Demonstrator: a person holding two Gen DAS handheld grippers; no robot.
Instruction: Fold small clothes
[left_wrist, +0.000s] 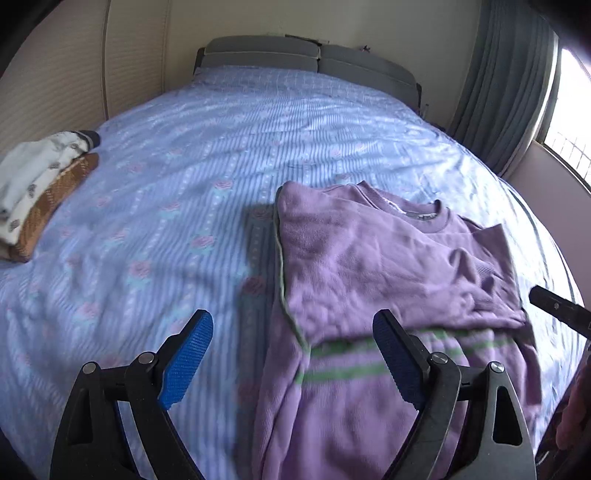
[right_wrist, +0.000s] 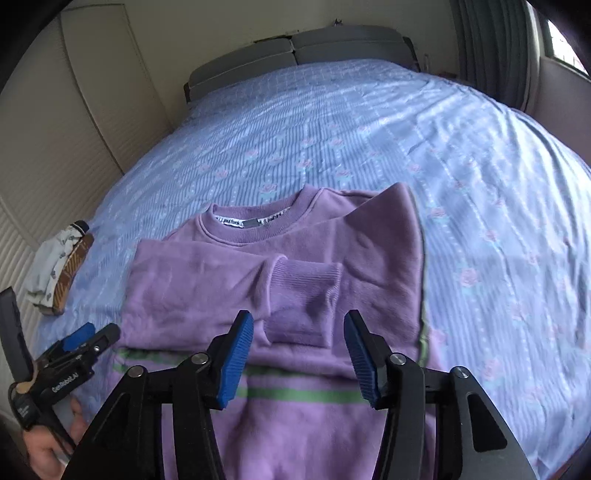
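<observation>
A purple sweatshirt (left_wrist: 369, 258) lies flat on the bed, collar toward the headboard, with green stripes near its hem. Both sleeves are folded across the chest, and one ribbed cuff (right_wrist: 306, 280) lies on top. My left gripper (left_wrist: 291, 321) hovers open over the sweatshirt's left edge, with one blue pad above the sheet and the other above the cloth. It also shows at the left of the right wrist view as the left gripper (right_wrist: 85, 339), held by a hand. My right gripper (right_wrist: 299, 317) is open above the sweatshirt (right_wrist: 207, 280) just below the cuff, with nothing pressed between its pads.
A folded stack of small clothes (left_wrist: 37, 192), white over brown check, sits at the bed's left edge, also seen as the stack (right_wrist: 62, 273). The blue flowered sheet (left_wrist: 184, 147) runs to a grey headboard (left_wrist: 295, 55). A curtain (left_wrist: 506, 92) and window are at the right.
</observation>
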